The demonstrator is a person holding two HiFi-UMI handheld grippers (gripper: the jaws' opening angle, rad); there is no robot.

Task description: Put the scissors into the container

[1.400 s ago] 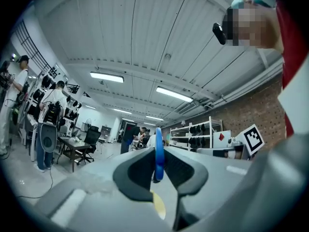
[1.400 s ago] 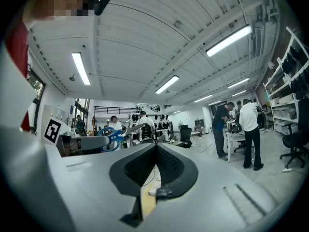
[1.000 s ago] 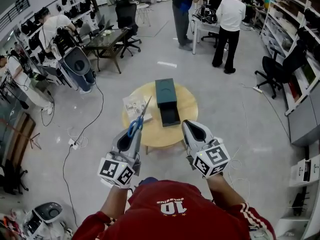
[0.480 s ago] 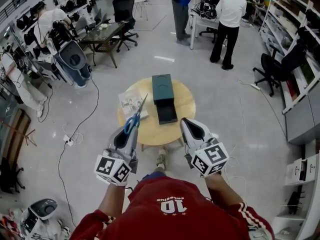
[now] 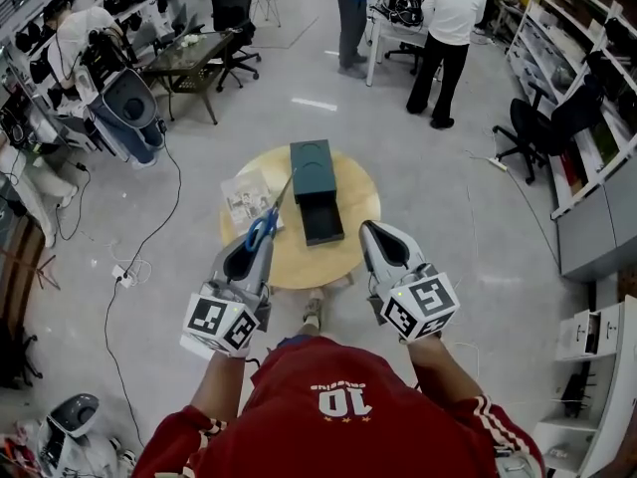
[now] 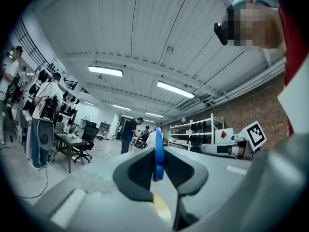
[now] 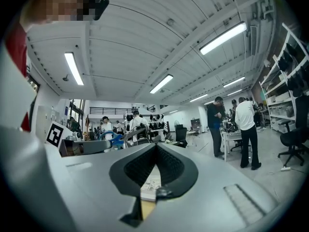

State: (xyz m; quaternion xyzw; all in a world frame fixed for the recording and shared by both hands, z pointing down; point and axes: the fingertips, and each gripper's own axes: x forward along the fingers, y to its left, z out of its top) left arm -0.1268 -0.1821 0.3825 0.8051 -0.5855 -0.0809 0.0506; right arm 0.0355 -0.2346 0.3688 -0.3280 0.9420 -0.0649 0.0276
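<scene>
My left gripper (image 5: pixel 250 254) is shut on the blue handle of the scissors (image 5: pixel 263 231); their blades point up and away over the round wooden table (image 5: pixel 350 252). In the left gripper view the blue handle (image 6: pixel 158 157) stands pinched between the two dark jaws of the left gripper (image 6: pixel 158 172). On the table lies the dark green container (image 5: pixel 310 157) with its drawer (image 5: pixel 322 217) pulled out toward me. My right gripper (image 5: pixel 374 231) hovers level with the left one at the table's near right edge, shut and empty, as the right gripper view (image 7: pixel 155 164) also shows.
A printed paper (image 5: pixel 245 200) lies on the table's left side. My shoe (image 5: pixel 313 314) is on the floor under the near edge. Two people (image 5: pixel 438 38) stand at a bench beyond. Office chairs (image 5: pixel 542 127), shelving at right and floor cables (image 5: pixel 149 237) surround the table.
The whole view has shifted: I have stepped closer to the table, and a shoe now shows below its edge. Both grippers keep their pose; the scissors stay held.
</scene>
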